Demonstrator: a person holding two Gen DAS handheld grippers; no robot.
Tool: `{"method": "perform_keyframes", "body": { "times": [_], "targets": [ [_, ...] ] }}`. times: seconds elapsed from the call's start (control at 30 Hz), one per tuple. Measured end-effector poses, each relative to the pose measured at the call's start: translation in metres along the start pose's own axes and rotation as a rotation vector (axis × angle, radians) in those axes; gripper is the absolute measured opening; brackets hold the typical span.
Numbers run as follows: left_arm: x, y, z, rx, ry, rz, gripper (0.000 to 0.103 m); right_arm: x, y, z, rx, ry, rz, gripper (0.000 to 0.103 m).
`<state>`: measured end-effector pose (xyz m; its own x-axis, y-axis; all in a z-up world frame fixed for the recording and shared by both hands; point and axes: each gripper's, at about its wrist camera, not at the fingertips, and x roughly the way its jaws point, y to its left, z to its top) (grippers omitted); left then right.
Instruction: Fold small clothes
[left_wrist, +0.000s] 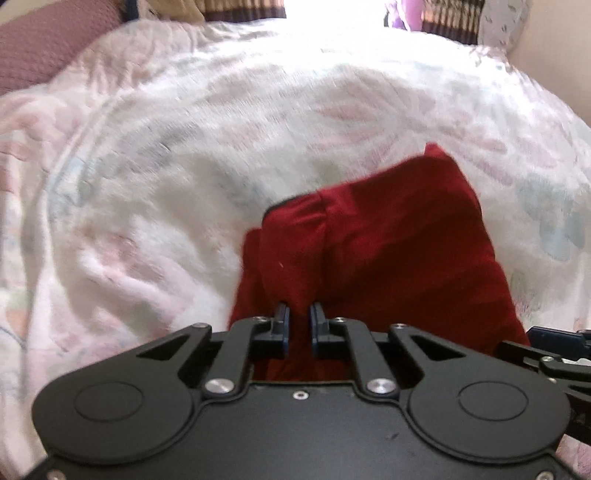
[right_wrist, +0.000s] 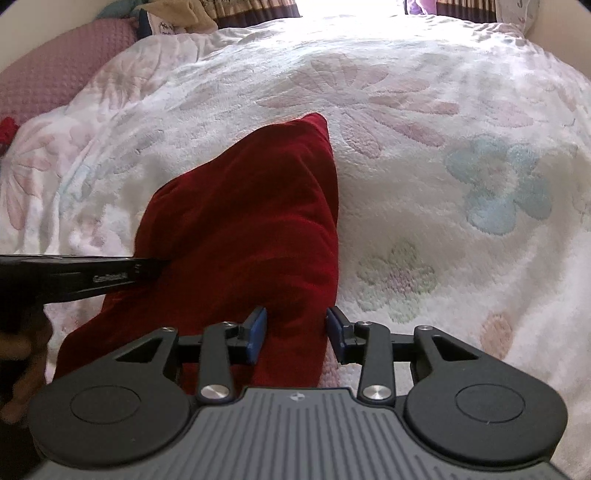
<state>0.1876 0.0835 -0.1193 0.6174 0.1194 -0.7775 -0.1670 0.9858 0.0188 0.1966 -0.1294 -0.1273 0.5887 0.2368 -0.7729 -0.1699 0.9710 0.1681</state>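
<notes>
Left gripper (left_wrist: 299, 314), nearest the lens in its own view, has its blue pads drawn close together with a pinch of the red garment (left_wrist: 369, 240) bunched between them, the cloth rising from the tips in a gathered ridge. That hold appears meant to carry one side of the garment up and over for a fold. Just beside it, the right gripper (right_wrist: 297, 328) stands partly spread, its two blue pads straddling the near end of the same cloth; whether they press on it or merely bracket it cannot be told from the pictures, though the red fabric clearly runs between them. In the right wrist view the left tool's black finger reaches in from the left and meets the garment's side edge, so both tools work the same near end, well placed to lift the piece together.

Beyond the tips, the red garment lies on the bed (right_wrist: 424, 92), stretching away toward the middle and tapering to a raised corner at its far end. It rests on a pale fleece blanket (right_wrist: 461, 229) printed with pink and blue flowers, which gives a soft, yielding surface. Farther off, a mauve pillow (right_wrist: 55, 85) sits at the bed's far left corner, and striped curtains (right_wrist: 251, 9) frame a bright window behind.
</notes>
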Motion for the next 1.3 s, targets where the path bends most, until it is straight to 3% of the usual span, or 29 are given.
{"method": "perform_keyframes", "body": {
  "times": [0.2, 0.3, 0.4, 0.47, 0.6, 0.73, 0.9, 1.13, 1.2, 1.23, 1.3],
  "targets": [
    [-0.007, 0.006, -0.005, -0.037, -0.016, 0.067, 0.01, -0.004, 0.008, 0.005, -0.048, -0.017, -0.04, 0.043],
    [-0.008, 0.013, -0.006, -0.061, -0.004, 0.066, 0.01, -0.001, 0.011, 0.006, -0.054, -0.01, -0.039, 0.043],
    [-0.029, 0.016, -0.002, -0.09, -0.062, 0.064, 0.01, 0.0, 0.013, 0.008, -0.055, -0.003, -0.031, 0.043],
    [-0.034, 0.011, -0.001, -0.059, -0.08, 0.089, 0.009, -0.002, 0.016, 0.009, -0.068, -0.013, -0.04, 0.043],
    [0.011, 0.004, -0.019, -0.022, 0.05, 0.131, 0.011, 0.0, 0.02, 0.014, -0.082, -0.024, -0.049, 0.045],
    [0.016, -0.011, -0.024, 0.058, 0.043, 0.198, 0.011, 0.012, 0.021, 0.015, -0.071, 0.0, -0.043, 0.046],
    [-0.004, -0.006, -0.016, 0.02, 0.021, 0.176, 0.013, 0.016, 0.023, 0.012, -0.079, 0.005, -0.052, 0.047],
    [-0.039, -0.005, 0.012, -0.011, -0.084, 0.143, 0.012, 0.007, 0.024, 0.016, -0.072, -0.012, -0.042, 0.047],
    [-0.032, -0.005, 0.021, -0.019, -0.079, 0.122, 0.013, 0.001, 0.023, 0.021, -0.072, -0.033, -0.039, 0.047],
    [-0.025, -0.005, 0.024, -0.021, -0.075, 0.119, 0.019, -0.002, 0.023, 0.025, -0.074, -0.051, -0.043, 0.047],
    [0.004, -0.005, 0.022, -0.008, -0.011, 0.176, 0.025, -0.002, 0.021, 0.033, -0.072, -0.079, -0.061, 0.047]
  ]
}}
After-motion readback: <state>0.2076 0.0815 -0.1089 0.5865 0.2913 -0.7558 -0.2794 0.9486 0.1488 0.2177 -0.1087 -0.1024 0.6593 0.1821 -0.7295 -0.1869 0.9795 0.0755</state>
